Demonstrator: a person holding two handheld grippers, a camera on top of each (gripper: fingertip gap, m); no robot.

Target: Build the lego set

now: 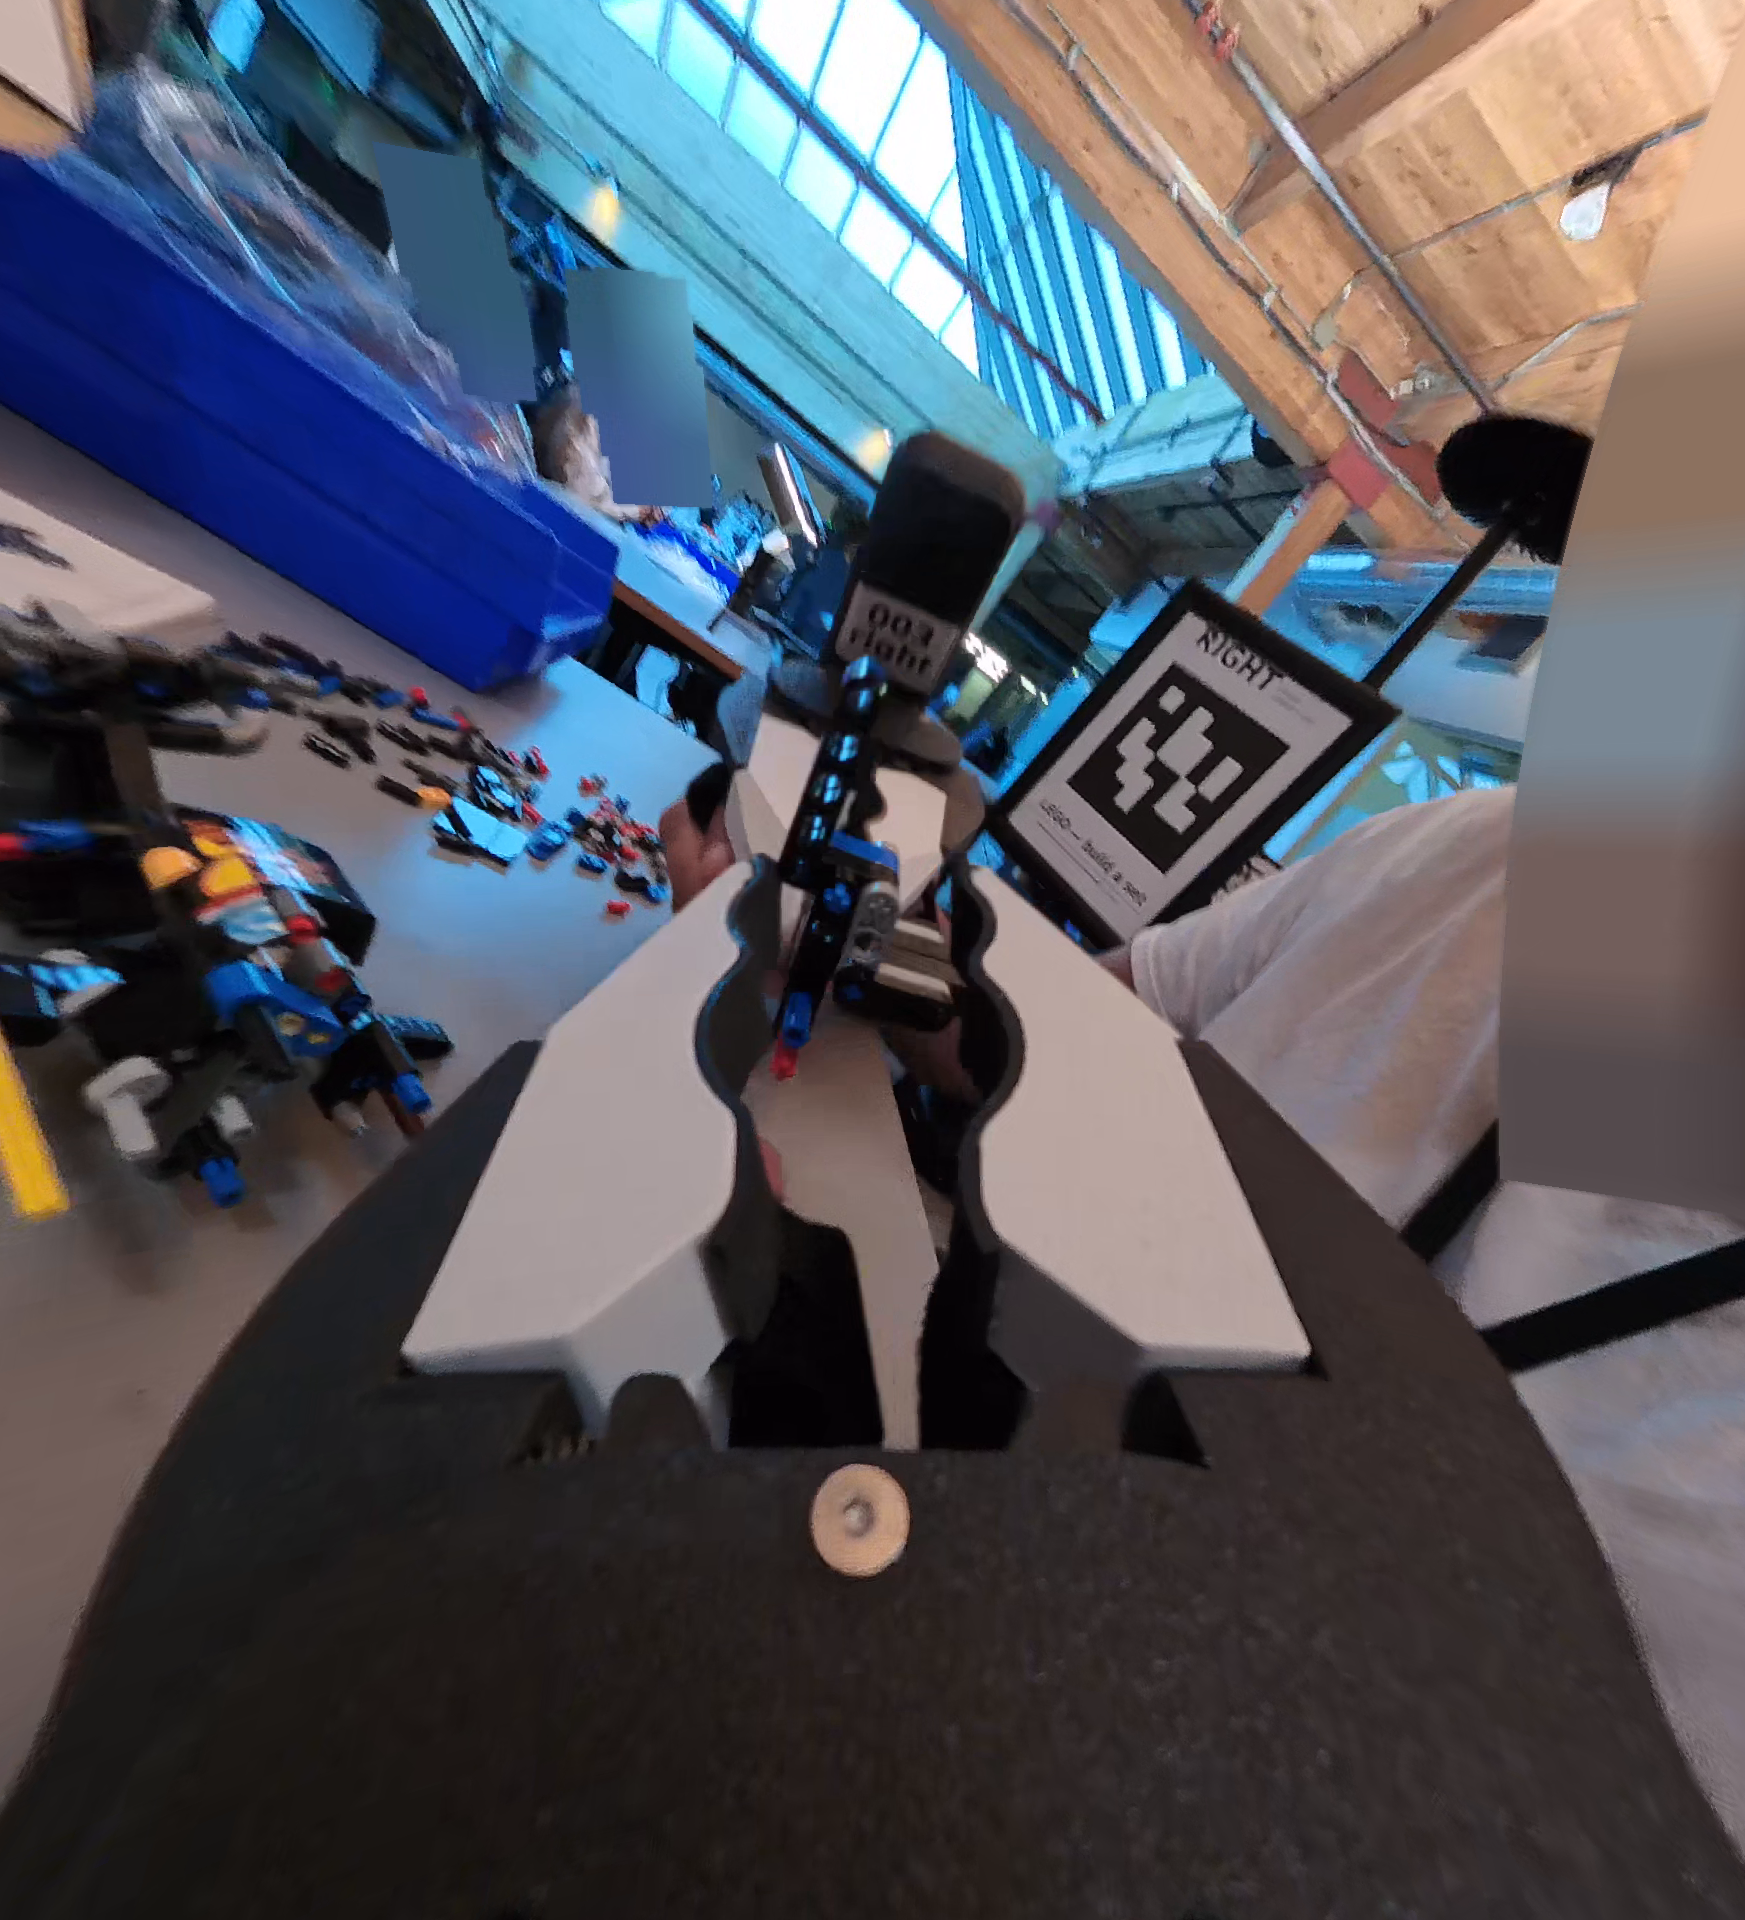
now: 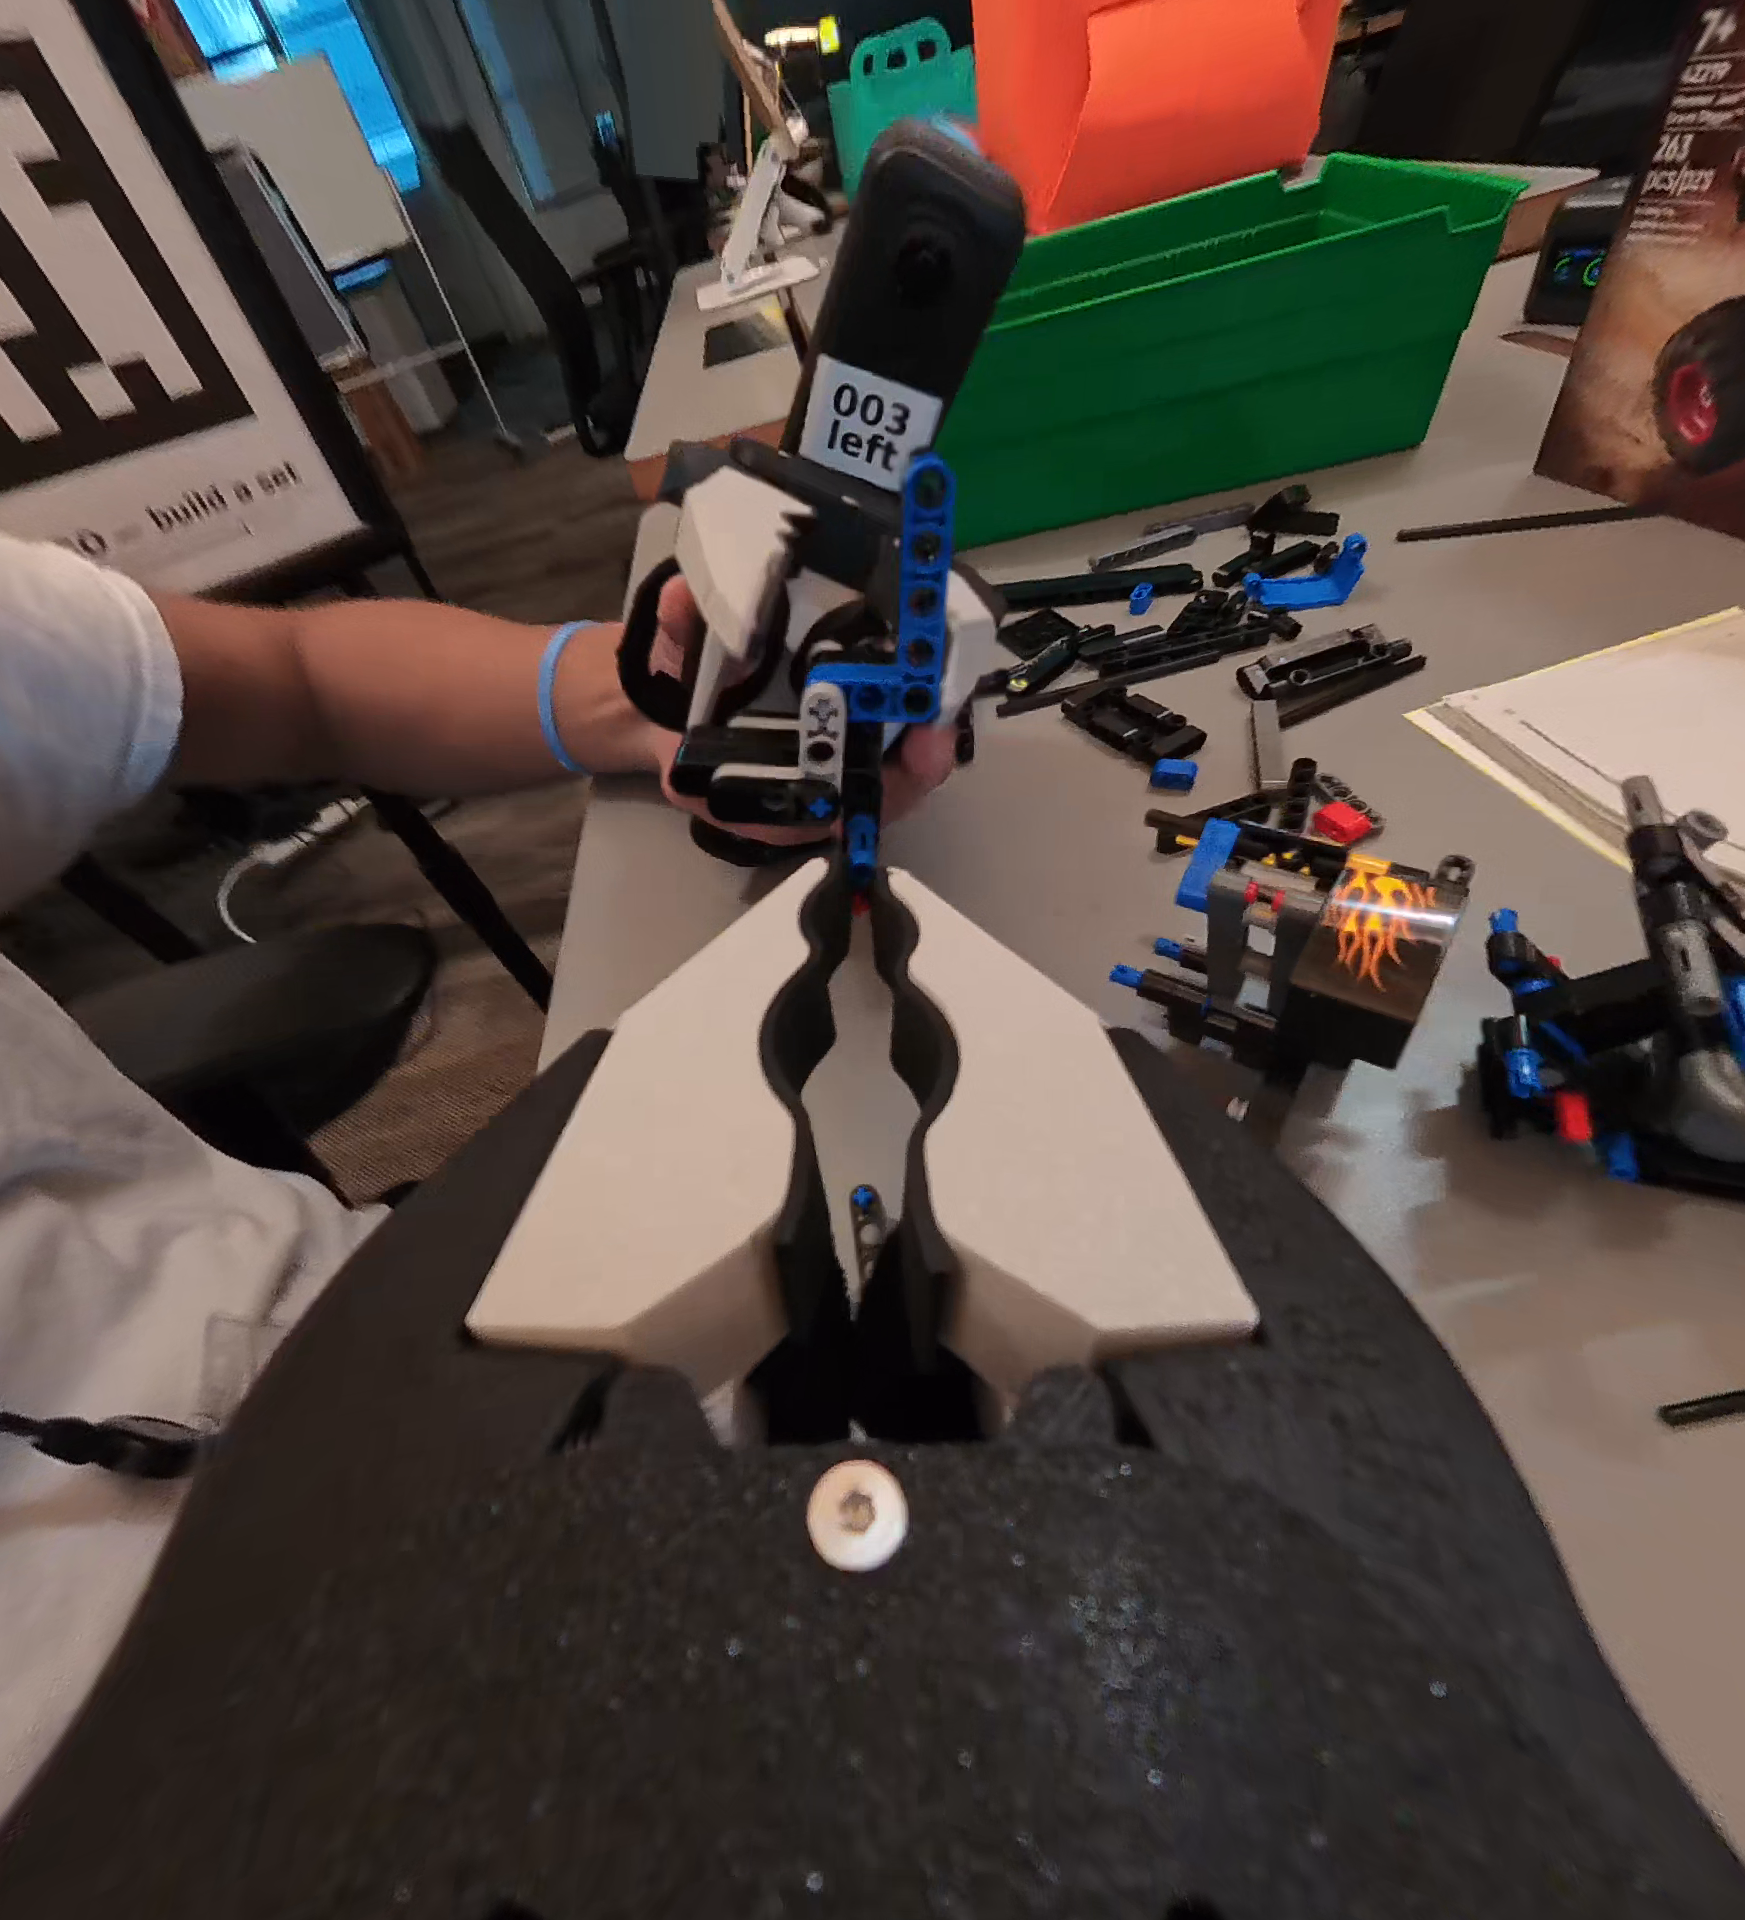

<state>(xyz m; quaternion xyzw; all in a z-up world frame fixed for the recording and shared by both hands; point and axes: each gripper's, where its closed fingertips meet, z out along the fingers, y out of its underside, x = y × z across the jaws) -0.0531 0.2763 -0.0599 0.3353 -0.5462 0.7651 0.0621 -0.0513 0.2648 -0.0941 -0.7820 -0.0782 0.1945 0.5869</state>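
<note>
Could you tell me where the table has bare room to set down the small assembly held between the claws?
Bare tabletop lies near the loose black bar, below the flame-printed chassis. Another clear strip lies between the blue bin and the scattered small pieces. It is crowded around the black beams before the green bin.

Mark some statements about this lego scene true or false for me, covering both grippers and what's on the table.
1. The right gripper is wide open. False: its jaws are closed on the blue pin under the small assembly.
2. The arm behind the left gripper wears a blue wristband. True.
3. The assembly's upright beam is red. False: it is blue.
4. A green bin stands on the table behind loose pieces. True.
5. A black part with a flame print hangs in the air. False: it rests on the table.
</note>
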